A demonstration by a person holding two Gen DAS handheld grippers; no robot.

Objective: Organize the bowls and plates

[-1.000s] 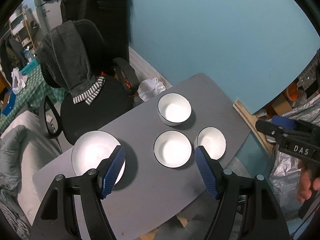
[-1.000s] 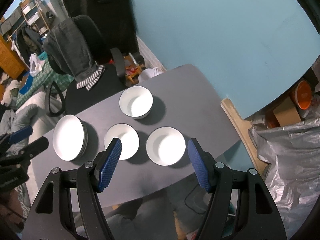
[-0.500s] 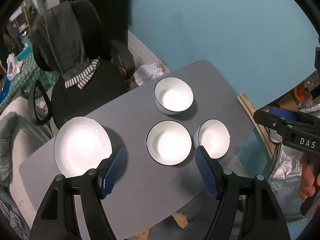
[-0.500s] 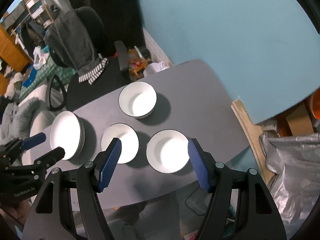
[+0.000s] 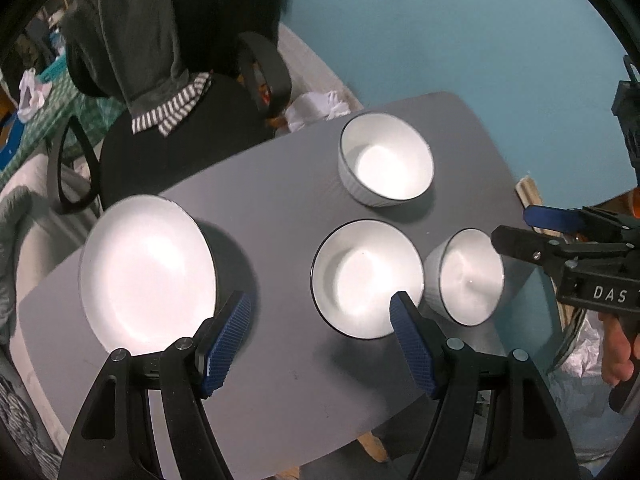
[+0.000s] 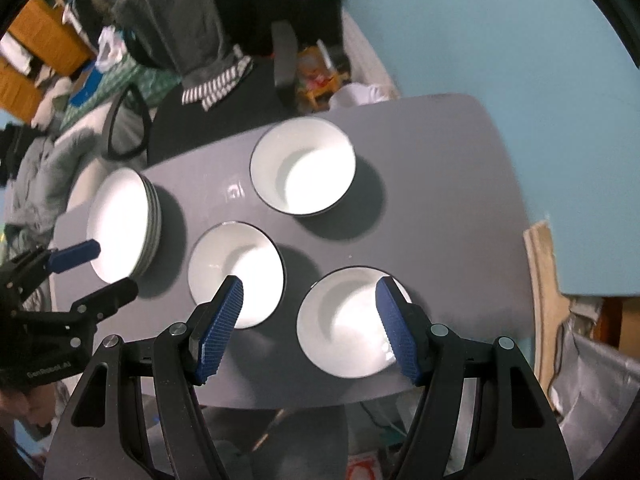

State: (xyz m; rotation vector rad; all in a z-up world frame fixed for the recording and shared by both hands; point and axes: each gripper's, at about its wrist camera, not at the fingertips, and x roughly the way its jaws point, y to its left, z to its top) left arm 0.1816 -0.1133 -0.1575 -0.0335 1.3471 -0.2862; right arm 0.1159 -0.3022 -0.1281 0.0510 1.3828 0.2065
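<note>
Above the grey worktop (image 5: 280,208), both tongs hang spread, gripping nothing.
Left tongs (image 5: 320,340) over plate stack (image 5: 144,272); right tongs (image 6: 310,326) over two bowls (image 6: 236,272) (image 6: 348,328).

A small grey table (image 5: 280,200) with rounded corners stands against a plain teal wall (image 5: 460,32). Behind it is a black office chair (image 5: 172,136) with a grey garment (image 5: 132,36) with striped cuffs draped over its back. Beyond the chair is a green checked cloth (image 6: 128,76) and orange wooden furniture (image 6: 44,40). A white bag (image 5: 316,106) lies on the floor. Silver sheeting (image 6: 592,380) sits to the right.
</note>
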